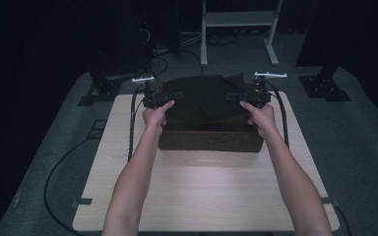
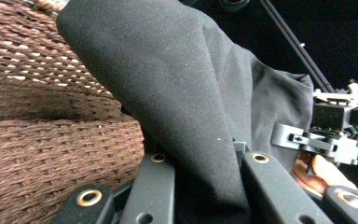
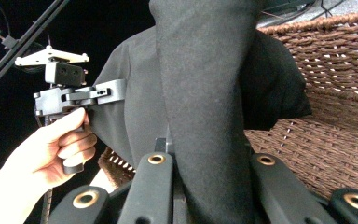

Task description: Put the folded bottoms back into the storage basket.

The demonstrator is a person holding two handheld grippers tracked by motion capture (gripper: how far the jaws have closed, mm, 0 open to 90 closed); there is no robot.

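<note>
A black cloth hangs over a brown wicker basket at the far middle of the wooden table. My left gripper is shut on the cloth's left end and my right gripper on its right end, both just above the basket's rim. In the left gripper view the cloth drapes up from between the jaws of my left gripper, with the basket's woven wall at the left. In the right gripper view my right gripper pinches a fold of the cloth, and the basket lies to the right.
Cables trail from both grippers down the table's sides. A metal stand rises behind the table, and dark tripod feet rest on the grey floor at the back corners. The near half of the table is bare wood.
</note>
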